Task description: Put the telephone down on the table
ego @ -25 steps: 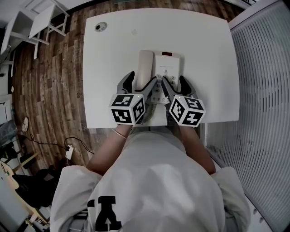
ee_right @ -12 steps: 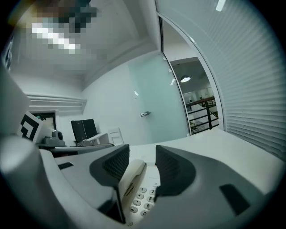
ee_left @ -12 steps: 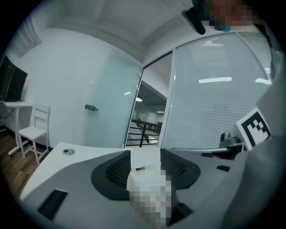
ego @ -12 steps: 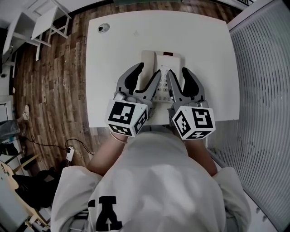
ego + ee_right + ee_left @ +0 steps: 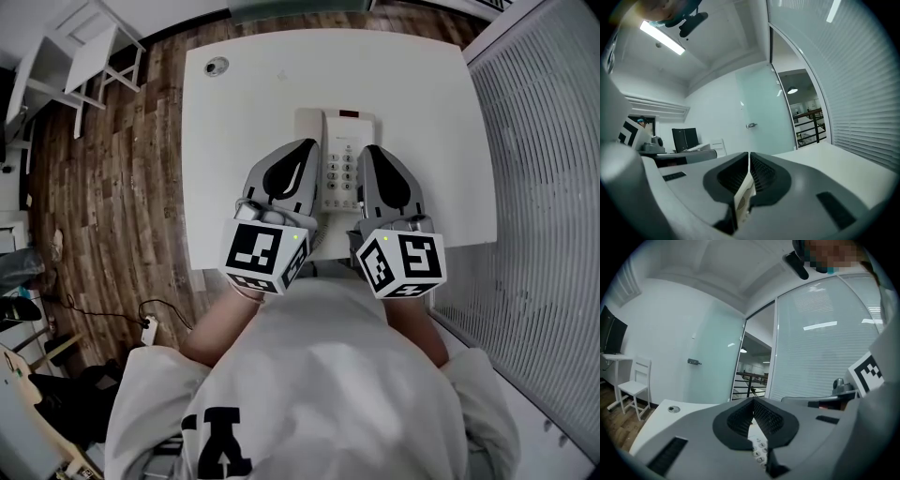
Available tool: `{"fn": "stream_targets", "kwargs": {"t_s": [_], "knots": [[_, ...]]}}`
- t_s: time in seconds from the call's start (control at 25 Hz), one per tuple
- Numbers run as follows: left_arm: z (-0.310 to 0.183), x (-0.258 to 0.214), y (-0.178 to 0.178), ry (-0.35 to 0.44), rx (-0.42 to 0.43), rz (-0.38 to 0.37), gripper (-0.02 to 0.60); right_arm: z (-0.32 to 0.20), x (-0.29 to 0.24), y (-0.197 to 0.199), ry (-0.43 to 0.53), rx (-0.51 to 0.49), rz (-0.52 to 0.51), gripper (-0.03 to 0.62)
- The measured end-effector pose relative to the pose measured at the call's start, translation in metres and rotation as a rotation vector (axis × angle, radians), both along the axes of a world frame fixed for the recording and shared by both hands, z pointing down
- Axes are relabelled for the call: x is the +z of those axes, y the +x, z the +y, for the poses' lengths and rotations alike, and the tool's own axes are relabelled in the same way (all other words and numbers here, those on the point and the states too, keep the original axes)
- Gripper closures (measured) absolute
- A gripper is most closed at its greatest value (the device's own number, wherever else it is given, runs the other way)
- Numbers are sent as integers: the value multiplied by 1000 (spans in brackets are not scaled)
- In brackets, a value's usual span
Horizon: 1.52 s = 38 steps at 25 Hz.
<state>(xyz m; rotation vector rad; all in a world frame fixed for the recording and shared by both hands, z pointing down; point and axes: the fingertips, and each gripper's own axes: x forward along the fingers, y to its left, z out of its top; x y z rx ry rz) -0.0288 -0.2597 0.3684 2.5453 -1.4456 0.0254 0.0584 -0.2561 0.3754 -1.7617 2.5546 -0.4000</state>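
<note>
The cream telephone (image 5: pixel 343 141) lies flat on the white table (image 5: pixel 422 84), its handset (image 5: pixel 306 124) in the cradle on the left side. My left gripper (image 5: pixel 307 148) hovers above the handset side, and my right gripper (image 5: pixel 368 152) hovers above the right side of the phone. Both have just been closing and are now shut, with nothing between the jaws. In the left gripper view the shut left gripper (image 5: pixel 752 402) shows the keypad (image 5: pixel 760 449) below it. In the right gripper view the phone's edge (image 5: pixel 741 201) shows under the shut right gripper (image 5: pixel 749 157).
A round cable grommet (image 5: pixel 216 66) sits near the table's far left corner. White chairs (image 5: pixel 89 42) stand on the wood floor to the left. A blind-covered glass wall (image 5: pixel 548 187) runs close along the table's right edge. My torso is against the near edge.
Both grippers have lifted from beside the telephone and their jaws have gone from wide open to shut. The telephone stays on the table.
</note>
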Motion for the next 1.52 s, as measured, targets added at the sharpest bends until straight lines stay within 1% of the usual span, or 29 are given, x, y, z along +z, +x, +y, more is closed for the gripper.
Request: {"fn": "stream_targets", "kwargs": {"t_s": [0.32, 0.6, 0.8, 0.92, 1.04, 1.16, 1.24, 1.36, 1.52], "knots": [[16, -8, 2, 22, 40, 1, 577, 18, -5, -5, 26, 24, -25, 560], [48, -20, 12, 41, 45, 14, 577, 47, -13, 1, 32, 24, -40, 560], [88, -27, 20, 41, 31, 28, 577, 86, -22, 9, 42, 4, -26, 560], [114, -23, 30, 19, 29, 53, 577, 113, -22, 17, 52, -11, -42, 560], [145, -21, 36, 2, 18, 64, 577, 145, -24, 23, 60, -26, -54, 560], [179, -26, 41, 4, 8, 73, 577, 179, -25, 27, 53, -37, -50, 560], [198, -30, 45, 3, 15, 93, 577, 196, -27, 30, 54, -44, -53, 560], [218, -34, 51, -5, 31, 120, 577, 213, -33, 32, 57, -53, -55, 560], [235, -43, 55, 21, 31, 116, 577, 230, -42, 34, 84, -58, -44, 560]]}}
